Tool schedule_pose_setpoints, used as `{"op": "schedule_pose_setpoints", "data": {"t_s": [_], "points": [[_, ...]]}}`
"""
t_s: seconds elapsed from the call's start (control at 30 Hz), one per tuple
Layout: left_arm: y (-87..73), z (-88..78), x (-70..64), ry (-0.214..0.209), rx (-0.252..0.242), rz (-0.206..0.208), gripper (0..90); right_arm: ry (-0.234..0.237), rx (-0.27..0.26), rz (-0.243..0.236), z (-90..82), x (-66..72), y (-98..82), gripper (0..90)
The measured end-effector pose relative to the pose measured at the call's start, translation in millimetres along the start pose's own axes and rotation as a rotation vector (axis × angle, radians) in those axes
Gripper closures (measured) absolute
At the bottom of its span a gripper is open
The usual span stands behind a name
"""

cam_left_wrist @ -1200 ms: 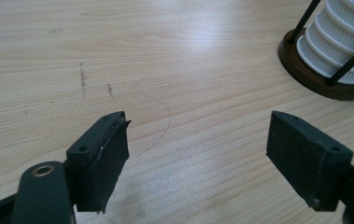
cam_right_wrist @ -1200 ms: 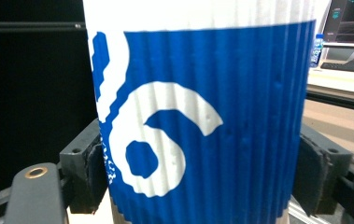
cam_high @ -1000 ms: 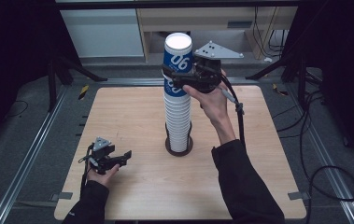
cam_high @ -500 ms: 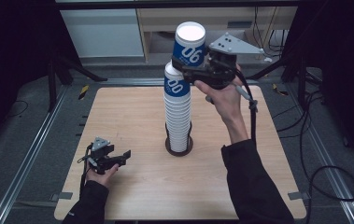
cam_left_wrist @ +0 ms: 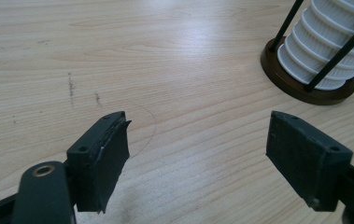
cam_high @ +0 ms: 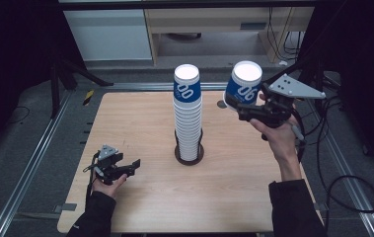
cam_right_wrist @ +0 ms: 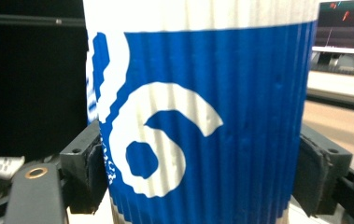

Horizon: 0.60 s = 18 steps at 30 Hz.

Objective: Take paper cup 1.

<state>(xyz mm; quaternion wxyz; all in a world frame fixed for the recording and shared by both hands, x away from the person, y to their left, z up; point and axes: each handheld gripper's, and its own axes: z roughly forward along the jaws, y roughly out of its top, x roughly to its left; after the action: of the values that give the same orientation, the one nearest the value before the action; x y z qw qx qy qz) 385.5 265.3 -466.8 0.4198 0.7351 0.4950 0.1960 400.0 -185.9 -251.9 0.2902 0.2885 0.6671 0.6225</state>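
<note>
A blue-and-white ribbed paper cup (cam_high: pixel 244 89) is being held clamped between the fingers of the right gripper (cam_high: pixel 240 105) above the far right of the light wooden surface (cam_high: pixel 140 123), right of the tall stack of paper cups (cam_high: pixel 188 116), while the left gripper (cam_high: pixel 131 166), fingers apart, is being held at the near left.

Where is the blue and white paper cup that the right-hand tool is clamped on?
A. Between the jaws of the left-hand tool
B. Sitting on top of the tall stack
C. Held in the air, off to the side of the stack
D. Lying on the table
C: the right tool grips the cup in the air, apart from the stack.
</note>
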Motion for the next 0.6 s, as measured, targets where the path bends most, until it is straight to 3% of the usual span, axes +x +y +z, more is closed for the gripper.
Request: {"op": "schedule_pose_setpoints", "data": {"t_s": [0.37, 0.6], "points": [[8.8, -7.9, -3.4, -0.04, -0.036, 0.001, 20.4, 0.031, 0.097, 0.002, -12.3, -4.9, -58.1, 20.1], [15.1, -11.0, -12.1, -0.07, -0.044, 0.032, 20.2, 0.059, 0.136, 0.015, -15.1, -3.2, -88.5, 20.2]]}}
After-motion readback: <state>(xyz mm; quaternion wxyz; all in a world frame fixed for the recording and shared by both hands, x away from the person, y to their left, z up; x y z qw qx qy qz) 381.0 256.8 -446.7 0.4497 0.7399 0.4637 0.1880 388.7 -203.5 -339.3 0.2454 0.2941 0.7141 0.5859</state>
